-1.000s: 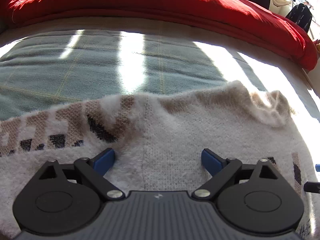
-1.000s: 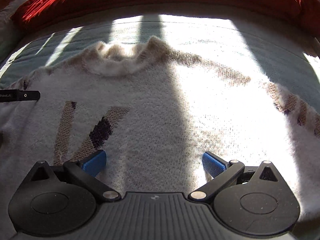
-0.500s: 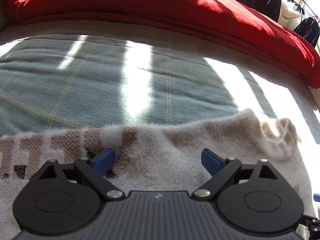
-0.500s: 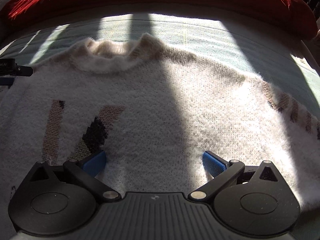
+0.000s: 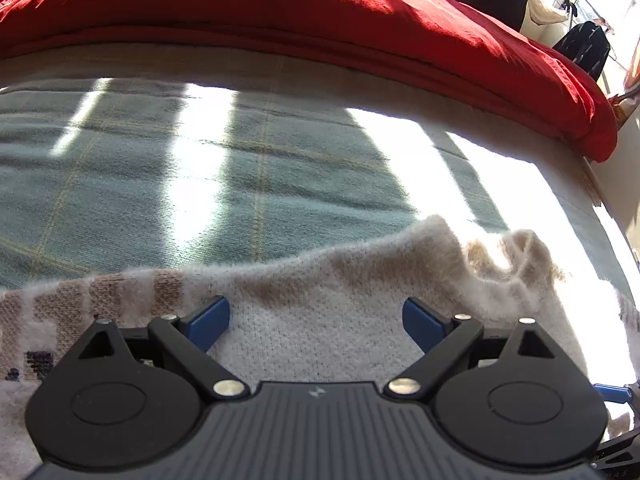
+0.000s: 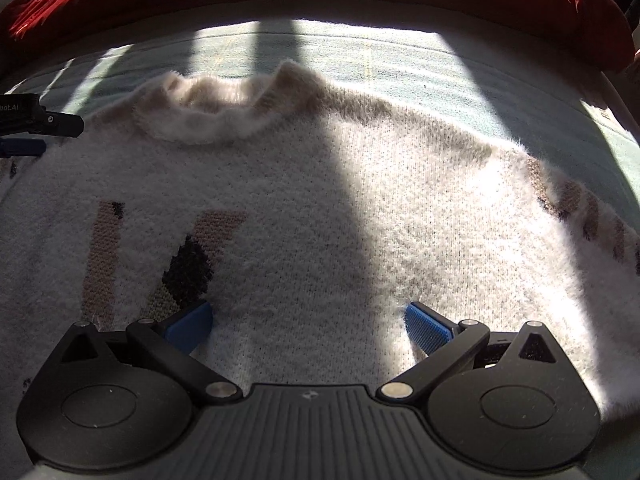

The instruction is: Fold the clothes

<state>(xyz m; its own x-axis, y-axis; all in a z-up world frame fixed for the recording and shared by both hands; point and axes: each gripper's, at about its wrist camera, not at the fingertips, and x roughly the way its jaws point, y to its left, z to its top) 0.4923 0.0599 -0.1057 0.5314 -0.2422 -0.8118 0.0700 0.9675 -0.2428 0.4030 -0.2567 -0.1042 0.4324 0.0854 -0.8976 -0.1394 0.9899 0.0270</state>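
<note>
A fluffy white sweater (image 6: 320, 208) with tan and black knit patterns lies flat on the bed, its neck (image 6: 216, 116) toward the far side. In the left wrist view the sweater's shoulder (image 5: 320, 308) and collar (image 5: 516, 252) fill the near ground. My left gripper (image 5: 316, 324) stands open low over the shoulder with only fabric beneath its blue pads. Over the chest my right gripper (image 6: 308, 326) is open too, holding nothing. The left gripper's tip (image 6: 40, 124) shows at the left edge of the right wrist view.
A grey-green checked blanket (image 5: 200, 184) covers the bed beyond the sweater. A red duvet (image 5: 320, 12) is heaped along the far edge. Dark clothes (image 5: 584, 44) hang at the back right by a window. Strong sun stripes cross the bed.
Both grippers have drawn back toward me over the sweater and stayed open. More blanket now shows beyond the left gripper, and the collar sits farther from the right gripper.
</note>
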